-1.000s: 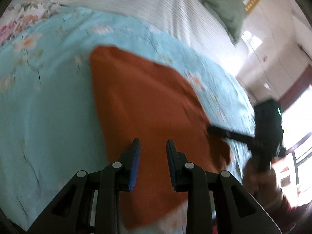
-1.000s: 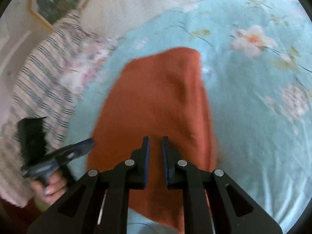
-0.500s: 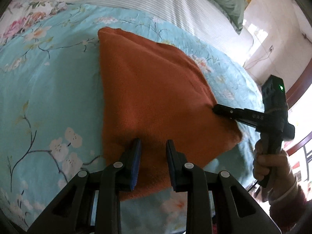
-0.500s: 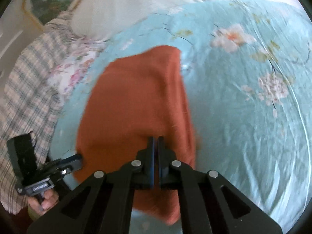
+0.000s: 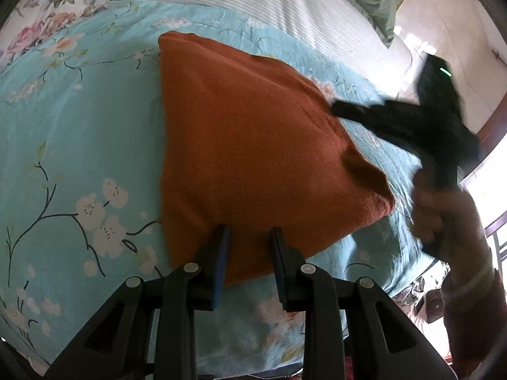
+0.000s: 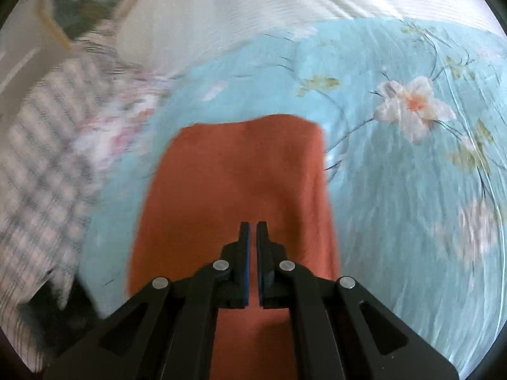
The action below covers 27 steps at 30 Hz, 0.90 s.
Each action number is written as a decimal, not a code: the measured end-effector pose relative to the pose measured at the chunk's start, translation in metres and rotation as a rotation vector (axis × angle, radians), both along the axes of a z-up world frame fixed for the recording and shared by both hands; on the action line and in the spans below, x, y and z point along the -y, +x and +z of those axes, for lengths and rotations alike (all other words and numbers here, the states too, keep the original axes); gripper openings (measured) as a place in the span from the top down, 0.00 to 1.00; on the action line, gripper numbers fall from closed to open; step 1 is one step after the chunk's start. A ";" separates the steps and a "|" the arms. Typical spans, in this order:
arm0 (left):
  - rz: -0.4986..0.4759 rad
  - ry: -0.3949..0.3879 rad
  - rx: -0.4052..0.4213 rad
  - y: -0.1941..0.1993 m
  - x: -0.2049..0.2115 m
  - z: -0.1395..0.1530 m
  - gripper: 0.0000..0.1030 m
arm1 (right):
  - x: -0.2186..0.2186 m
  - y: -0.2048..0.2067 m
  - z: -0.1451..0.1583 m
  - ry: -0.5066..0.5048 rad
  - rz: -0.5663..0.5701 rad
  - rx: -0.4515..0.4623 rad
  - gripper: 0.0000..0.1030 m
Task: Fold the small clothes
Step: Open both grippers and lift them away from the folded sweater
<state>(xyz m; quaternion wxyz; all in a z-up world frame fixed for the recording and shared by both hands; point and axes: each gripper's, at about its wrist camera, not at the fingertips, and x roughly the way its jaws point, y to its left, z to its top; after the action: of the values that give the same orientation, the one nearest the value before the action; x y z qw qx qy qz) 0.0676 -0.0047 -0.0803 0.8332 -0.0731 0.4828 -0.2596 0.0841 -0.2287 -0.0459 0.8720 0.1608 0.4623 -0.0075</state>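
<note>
Since the earlier frame the right gripper [image 6: 253, 231] has been closed empty, the left gripper [image 5: 247, 240] left apart over the soft, light orange garment [image 5: 253, 158], best pinched at its near hem.

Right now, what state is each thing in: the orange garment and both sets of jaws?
Orange garment: folded, lying on the floral bedspread, near corner slightly lifted.
Left gripper: jaws part open over the garment's near edge, nothing clamped.
Right gripper: jaws shut, empty, above the garment.
</note>
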 end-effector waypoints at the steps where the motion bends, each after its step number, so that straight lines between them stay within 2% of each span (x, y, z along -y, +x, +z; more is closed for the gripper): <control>1: 0.000 -0.002 -0.002 0.000 -0.001 0.000 0.74 | 0.008 0.004 -0.011 0.020 -0.020 -0.016 1.00; 3: -0.005 -0.013 -0.006 -0.002 -0.002 0.000 0.74 | 0.024 0.000 -0.020 0.109 -0.057 -0.002 1.00; 7: -0.015 -0.017 -0.011 -0.005 -0.006 0.006 0.74 | 0.021 -0.014 -0.008 0.089 -0.073 0.019 1.00; 9: -0.024 -0.036 -0.014 -0.006 -0.006 0.014 0.74 | 0.020 -0.024 -0.002 0.105 -0.068 0.029 0.97; 11: -0.019 -0.034 0.008 -0.006 -0.007 0.025 0.74 | 0.017 -0.035 0.006 0.107 -0.064 0.037 0.96; 13: 0.000 -0.034 0.035 -0.007 -0.010 0.035 0.71 | 0.009 -0.047 0.014 0.116 -0.053 0.052 0.96; 15: 0.034 -0.039 0.050 -0.007 -0.017 0.044 0.61 | 0.002 -0.059 0.022 0.119 -0.039 0.063 0.96; 17: 0.060 -0.030 0.059 -0.006 -0.019 0.046 0.56 | -0.004 -0.072 0.029 0.122 -0.028 0.071 0.96; 21: 0.113 -0.017 0.035 -0.008 -0.031 0.043 0.49 | -0.015 -0.099 0.042 0.118 -0.009 0.092 0.93; 22: 0.121 -0.017 0.031 -0.010 -0.032 0.042 0.48 | -0.019 -0.106 0.045 0.111 -0.006 0.095 0.82; 23: 0.133 -0.014 0.025 -0.012 -0.034 0.041 0.43 | -0.022 -0.112 0.047 0.104 -0.006 0.097 0.59; 24: 0.140 -0.010 0.022 -0.013 -0.035 0.040 0.38 | -0.026 -0.121 0.049 0.093 -0.003 0.107 0.48; 25: 0.150 -0.007 0.022 -0.014 -0.036 0.040 0.36 | -0.032 -0.131 0.051 0.076 0.006 0.122 0.39; 27: 0.167 0.003 0.024 -0.020 -0.038 0.040 0.29 | -0.040 -0.141 0.050 0.041 0.027 0.126 0.39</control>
<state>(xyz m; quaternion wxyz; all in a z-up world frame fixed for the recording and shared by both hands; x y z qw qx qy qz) 0.0476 0.0338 -0.0407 0.8577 -0.1087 0.4654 -0.1895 -0.0565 -0.1890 0.0045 0.8958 0.1726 0.4088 0.0236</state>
